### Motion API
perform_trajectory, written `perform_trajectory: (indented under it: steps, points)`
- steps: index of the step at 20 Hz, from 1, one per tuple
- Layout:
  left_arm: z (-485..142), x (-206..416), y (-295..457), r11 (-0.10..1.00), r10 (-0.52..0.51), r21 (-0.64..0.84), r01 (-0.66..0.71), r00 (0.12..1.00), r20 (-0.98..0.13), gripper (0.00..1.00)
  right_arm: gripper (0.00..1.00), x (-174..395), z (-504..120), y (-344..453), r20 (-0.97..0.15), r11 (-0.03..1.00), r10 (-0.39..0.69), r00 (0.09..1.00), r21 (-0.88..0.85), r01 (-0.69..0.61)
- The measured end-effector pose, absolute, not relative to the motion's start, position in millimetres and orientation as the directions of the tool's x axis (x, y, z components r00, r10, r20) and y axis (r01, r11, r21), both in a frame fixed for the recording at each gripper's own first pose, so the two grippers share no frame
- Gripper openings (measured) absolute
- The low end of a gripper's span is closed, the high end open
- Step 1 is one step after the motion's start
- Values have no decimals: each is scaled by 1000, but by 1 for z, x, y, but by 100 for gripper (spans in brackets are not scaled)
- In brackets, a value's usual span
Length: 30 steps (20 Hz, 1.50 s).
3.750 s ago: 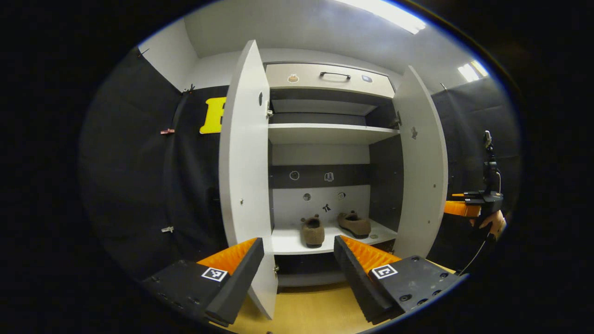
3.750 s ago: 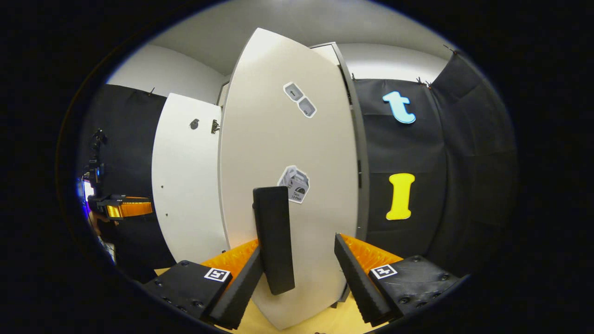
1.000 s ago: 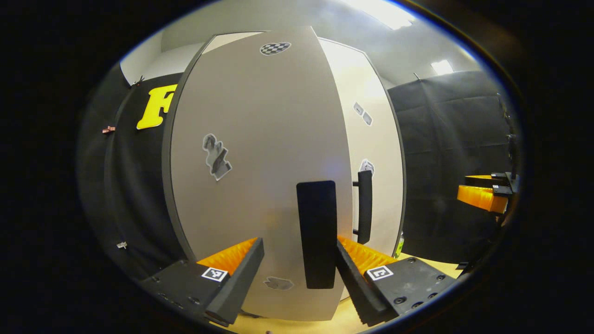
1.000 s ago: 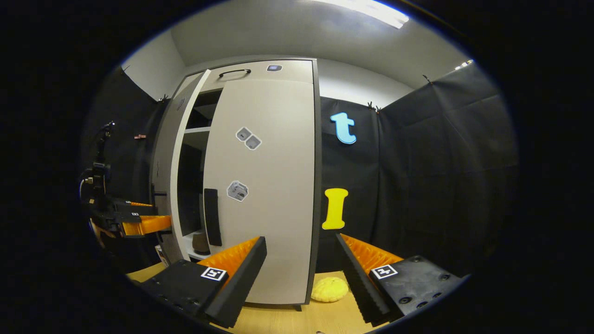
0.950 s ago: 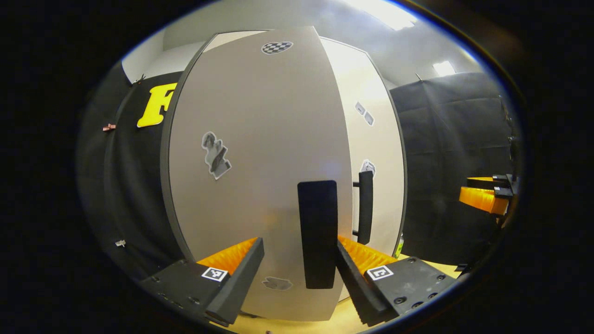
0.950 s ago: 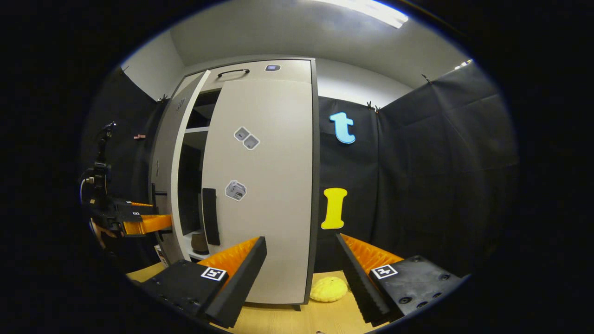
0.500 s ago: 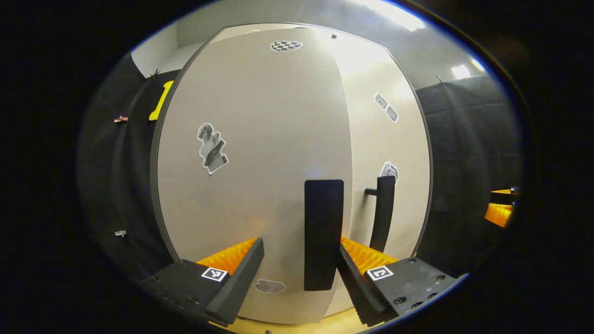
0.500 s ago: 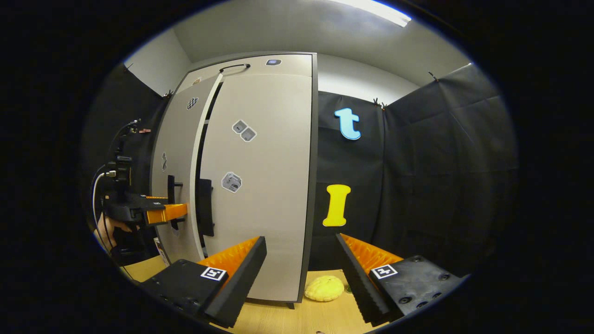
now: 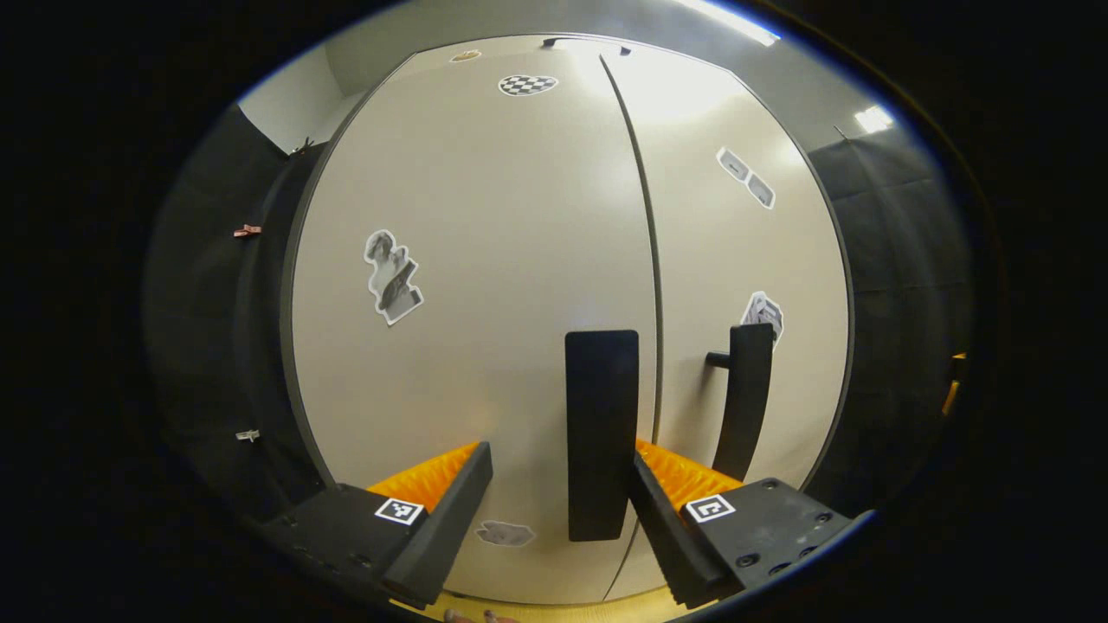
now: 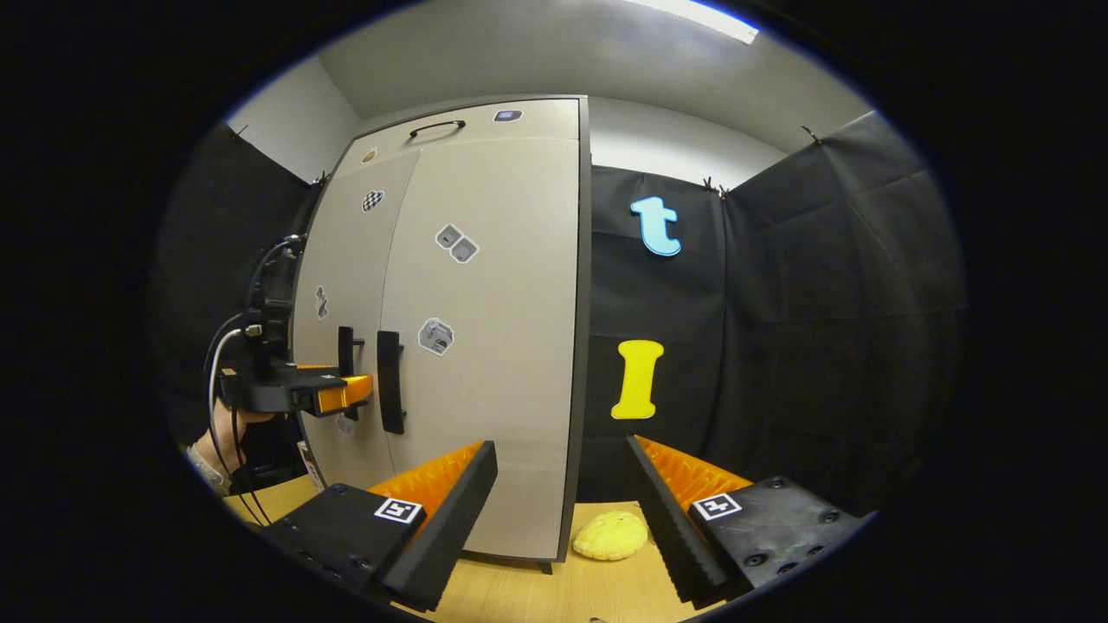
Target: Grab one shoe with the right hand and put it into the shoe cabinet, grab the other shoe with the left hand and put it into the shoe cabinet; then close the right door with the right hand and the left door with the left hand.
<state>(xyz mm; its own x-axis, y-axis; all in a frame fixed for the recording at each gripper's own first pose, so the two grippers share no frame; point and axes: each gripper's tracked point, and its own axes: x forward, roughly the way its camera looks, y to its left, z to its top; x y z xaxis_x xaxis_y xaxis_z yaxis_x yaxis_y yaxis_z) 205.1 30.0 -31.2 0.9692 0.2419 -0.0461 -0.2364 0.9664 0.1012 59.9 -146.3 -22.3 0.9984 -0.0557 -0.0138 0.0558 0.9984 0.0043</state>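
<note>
Beige cabinet doors (image 9: pixel 485 260), black handles (image 9: pixel 602 433), checkered sticker (image 9: pixel 527 84)

A light wooden floor (image 10: pixel 528 597) carried the tall shoe cabinet (image 10: pixel 485 346), which stood on it with both doors shut, while a yellow, bumpy rounded object (image 10: pixel 610 536) lay on the boards just beside the cabinet's right corner.

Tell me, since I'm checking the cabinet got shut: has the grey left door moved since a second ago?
Yes. The grey left door has swung shut against the cabinet; in the right gripper view, the dark gap beside the right door is gone.
</note>
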Motion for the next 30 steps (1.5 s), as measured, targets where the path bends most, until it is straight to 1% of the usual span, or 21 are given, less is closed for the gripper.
perform_trajectory:
  steps: [3,5,11,12,14,16,21,27,28,30]
  points:
    - [-22,202,26,974,215,74,-213,977,-14,94,97,60,-21,-138,-14,1000,-29,999,11,29]
    - [-20,186,24,976,207,72,-205,978,-20,94,97,61,-19,-127,-12,1000,0,1000,20,0]
    - [-17,103,29,975,209,79,-205,977,-36,94,97,73,-17,-70,-8,992,124,992,29,-124]
    - [-14,88,35,972,224,84,-220,974,-32,94,97,74,-18,-59,-9,989,145,989,32,-144]
    - [-5,61,46,962,259,92,-258,966,-1,94,97,73,-16,-42,-5,984,176,984,31,-175]
    - [5,40,49,961,263,83,-265,964,33,93,97,71,-16,-28,-5,980,196,981,30,-196]
    - [10,15,51,972,225,52,-227,973,46,95,97,63,-10,-7,3,976,215,977,33,-215]
    - [3,2,53,974,209,81,-209,978,17,95,97,53,-10,-2,-11,980,194,981,43,-194]
    - [3,2,51,977,198,81,-198,980,15,96,97,51,-10,-3,-13,981,188,982,45,-188]
    - [4,0,49,978,189,85,-189,982,16,95,98,49,-9,-3,-12,983,179,984,50,-179]
